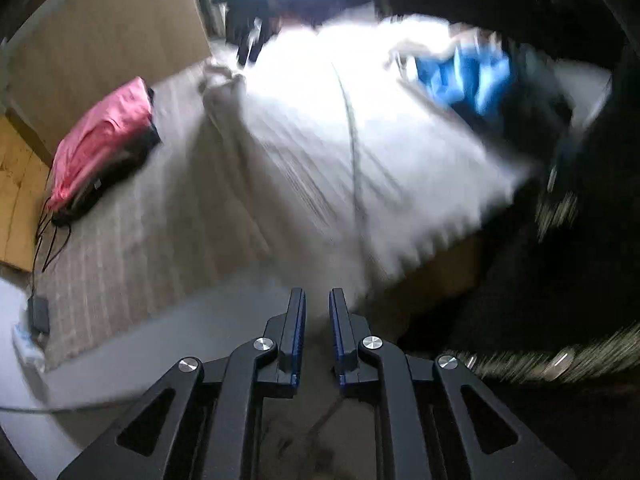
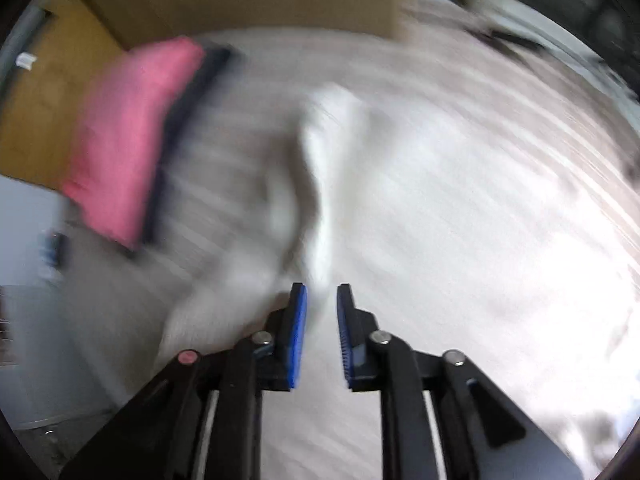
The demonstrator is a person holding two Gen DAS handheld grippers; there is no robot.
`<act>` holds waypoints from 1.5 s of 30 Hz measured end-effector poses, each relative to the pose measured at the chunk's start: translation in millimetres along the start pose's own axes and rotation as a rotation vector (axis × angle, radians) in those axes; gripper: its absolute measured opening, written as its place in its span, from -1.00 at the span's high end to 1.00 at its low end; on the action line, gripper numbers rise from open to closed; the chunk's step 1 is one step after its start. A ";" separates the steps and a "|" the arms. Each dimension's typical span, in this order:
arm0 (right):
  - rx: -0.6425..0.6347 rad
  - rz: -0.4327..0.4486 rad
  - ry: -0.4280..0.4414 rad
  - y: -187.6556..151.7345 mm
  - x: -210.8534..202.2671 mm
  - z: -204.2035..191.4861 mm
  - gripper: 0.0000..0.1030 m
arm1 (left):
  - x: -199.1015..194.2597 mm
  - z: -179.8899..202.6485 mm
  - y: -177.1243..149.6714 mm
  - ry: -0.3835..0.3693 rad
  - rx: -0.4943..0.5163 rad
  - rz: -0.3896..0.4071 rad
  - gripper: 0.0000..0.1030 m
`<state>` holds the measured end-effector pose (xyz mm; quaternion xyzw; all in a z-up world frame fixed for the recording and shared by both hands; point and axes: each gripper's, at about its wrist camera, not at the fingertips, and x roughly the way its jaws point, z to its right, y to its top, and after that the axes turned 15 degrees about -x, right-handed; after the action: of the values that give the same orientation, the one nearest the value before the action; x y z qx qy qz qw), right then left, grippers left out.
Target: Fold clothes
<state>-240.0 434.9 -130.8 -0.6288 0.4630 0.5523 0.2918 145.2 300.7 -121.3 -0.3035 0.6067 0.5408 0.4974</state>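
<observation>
**Both grippers empty over the bed, pale garment dead ahead of the right one**

The bed [image 1: 132, 264] carries a striped cover, and the clothes are scattered across it. A pale, whitish garment [image 2: 320, 184] lies in a rumpled ridge directly in front of the right hand-held gripper [image 2: 322, 300], at its 12 o'clock, with its near end just beyond the fingertips. The ridge's long axis runs from 6 to 12 in that view, roughly in line with the fingers. The jaws stand a small way apart with nothing between them; the blur leaves it unclear whether the tips touch the cloth.

The left hand-held gripper [image 1: 317, 304] hangs near the foot edge of the bed, jaws likewise slightly parted and empty. From it, a bunched pale cloth [image 1: 220, 80] sits far off at 11 o'clock, likely the same garment, though I cannot be sure. A blue garment [image 1: 468, 80] lies crumpled at 1 o'clock near the far right edge, and a flat pink piece [image 1: 100, 140] rests on something dark at 10 o'clock by the left edge.

By my reckoning the right hand is much nearer the pale garment. The middle of the bed lies bare and wide, giving room to spread cloth; the edges at left and foot are the limits to mind.
</observation>
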 end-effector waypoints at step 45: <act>-0.380 0.216 -0.105 1.3 12.4 -25.1 0.92 | 70.7 15.8 93.3 -0.251 -0.374 0.131 0.72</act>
<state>-231.0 409.1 -137.0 -0.5898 0.3993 0.6896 0.1309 42.4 349.4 -152.8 -0.2806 0.4476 0.7086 0.4677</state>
